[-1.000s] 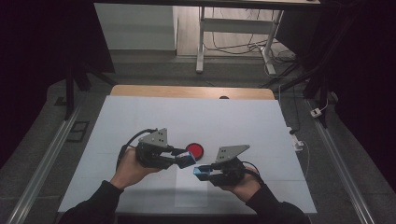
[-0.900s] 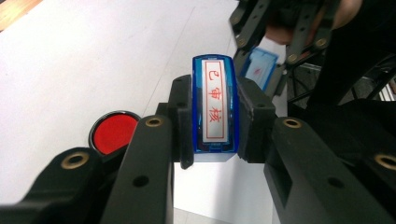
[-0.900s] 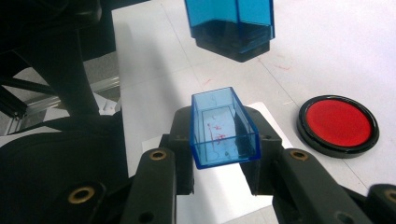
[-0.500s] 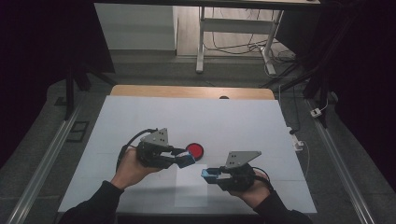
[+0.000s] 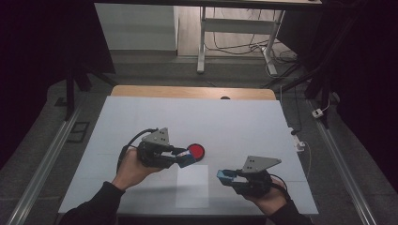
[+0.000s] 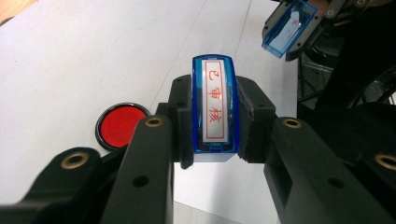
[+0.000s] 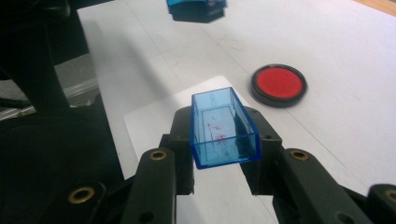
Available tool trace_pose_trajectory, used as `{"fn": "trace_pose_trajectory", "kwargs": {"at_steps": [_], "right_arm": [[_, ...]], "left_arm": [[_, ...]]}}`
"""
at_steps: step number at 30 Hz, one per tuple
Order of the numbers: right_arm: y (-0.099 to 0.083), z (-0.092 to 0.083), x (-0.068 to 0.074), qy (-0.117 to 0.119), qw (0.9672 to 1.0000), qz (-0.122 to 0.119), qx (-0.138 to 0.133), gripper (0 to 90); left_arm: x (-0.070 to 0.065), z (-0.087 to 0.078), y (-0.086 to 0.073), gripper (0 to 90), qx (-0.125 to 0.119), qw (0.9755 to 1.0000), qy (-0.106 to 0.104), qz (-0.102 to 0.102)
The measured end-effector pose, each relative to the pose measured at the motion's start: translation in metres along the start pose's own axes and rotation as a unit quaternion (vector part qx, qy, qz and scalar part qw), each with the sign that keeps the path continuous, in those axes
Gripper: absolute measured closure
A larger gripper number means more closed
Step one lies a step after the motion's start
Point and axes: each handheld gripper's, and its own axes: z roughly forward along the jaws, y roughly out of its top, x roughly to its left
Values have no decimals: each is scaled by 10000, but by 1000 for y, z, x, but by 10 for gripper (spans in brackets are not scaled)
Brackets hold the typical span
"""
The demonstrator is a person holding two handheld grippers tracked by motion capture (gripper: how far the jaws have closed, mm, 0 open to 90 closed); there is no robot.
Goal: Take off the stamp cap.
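My left gripper [image 5: 187, 160] [image 6: 215, 112] is shut on a blue stamp [image 6: 214, 108] whose white face carries red characters. It hovers just left of the round red ink pad [image 5: 195, 151] [image 6: 120, 125] [image 7: 278, 85] on the white table. My right gripper [image 5: 224, 176] [image 7: 224, 128] is shut on the stamp's clear blue cap [image 7: 222, 127] [image 5: 226, 175], hollow side up, with faint red marks inside. It sits at the lower right, apart from the stamp. A white paper sheet [image 5: 192, 185] [image 7: 154, 116] lies between the two grippers.
The white table top [image 5: 197, 122] has a wooden strip [image 5: 192, 92] along its far edge. A white plug and cable [image 5: 300, 143] hang at the right edge. Metal rails [image 5: 42, 168] run along both sides, with a desk frame [image 5: 234, 33] beyond.
My right gripper has drawn away to the right and toward the near edge with the cap, widening the gap to the stamp. The left gripper has stayed put.
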Motion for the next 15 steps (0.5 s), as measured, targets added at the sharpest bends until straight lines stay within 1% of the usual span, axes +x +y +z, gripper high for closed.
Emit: {"fn": "trace_pose_trajectory", "kwargs": {"at_steps": [5, 9, 13, 15], "right_arm": [[-8, -12, -2, -173, 9998, 68, -3, 681], [-13, -20, -5, -258, 9996, 131, -41, 682], [-20, -28, -6, -369, 9989, 269, -73, 682], [-24, -32, -6, -454, 9985, 309, -48, 682]], "left_arm": [[1, 0, 0, 706, 6, 10000, 50, -38], [1, 0, 0, 706, 16, 9999, 114, -60], [2, -1, 0, 706, 4, 9998, 171, -86], [2, -1, -1, 706, -7, 9998, 183, -97]]}}
